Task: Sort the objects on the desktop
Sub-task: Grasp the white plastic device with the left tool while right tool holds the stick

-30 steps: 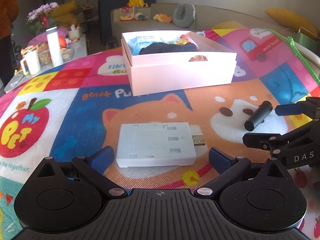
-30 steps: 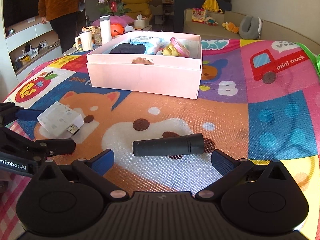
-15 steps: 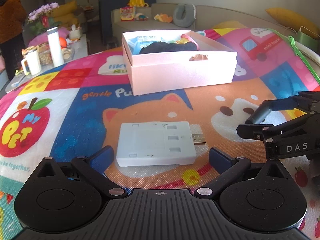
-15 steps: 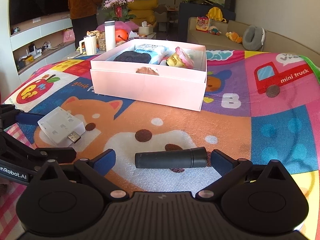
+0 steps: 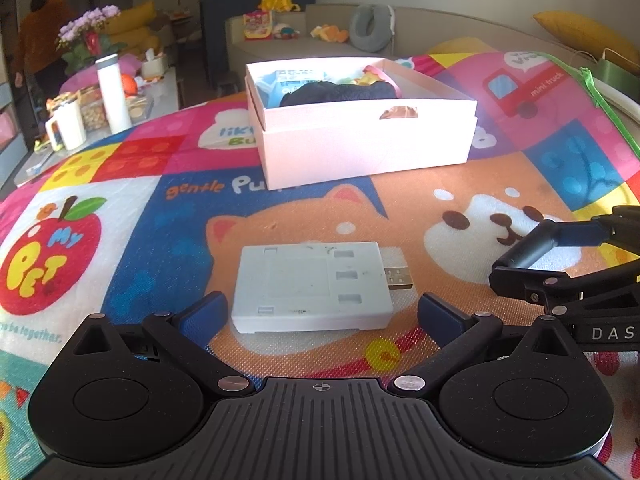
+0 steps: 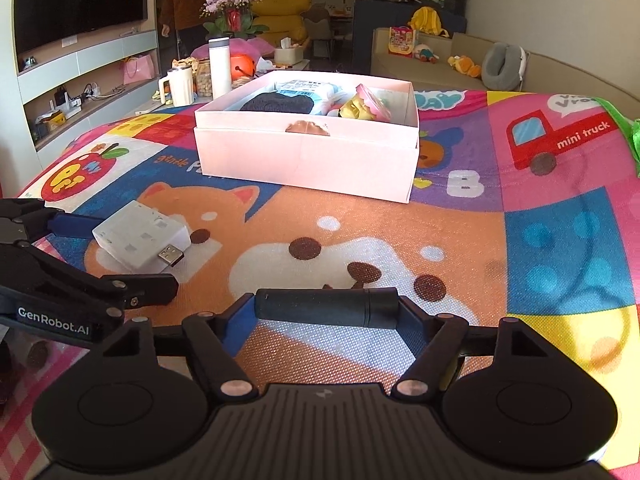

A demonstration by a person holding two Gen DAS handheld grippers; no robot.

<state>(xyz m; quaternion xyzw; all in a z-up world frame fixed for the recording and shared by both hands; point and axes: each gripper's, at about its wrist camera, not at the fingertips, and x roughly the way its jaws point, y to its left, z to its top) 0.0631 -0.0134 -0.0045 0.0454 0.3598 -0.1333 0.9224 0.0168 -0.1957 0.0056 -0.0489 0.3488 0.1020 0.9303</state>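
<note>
Grippers low over a colourful play mat, side by side. Right gripper: jaws have just been closing, and they now span a black cylinder lengthwise, blue pads against both of its ends, cylinder lying crosswise on the dog's white muzzle print. In the left wrist view the same cylinder shows at the far right, between the right gripper's fingers. Left gripper: jaws wide, pads clear of a white USB adapter block that lies flat on the mat between and just ahead of them, metal plug pointing toward the right gripper; nothing held. In the right wrist view the block sits at the left, beside the left gripper's fingers. Farther back on the mat stands an open pale pink box set in its lid; inside are a dark cloth item, a blue-and-white packet and a yellow-pink toy. Beyond the mat: low table with white bottle, flowers, sofa, and a person in an orange top standing at the back of the room
</note>
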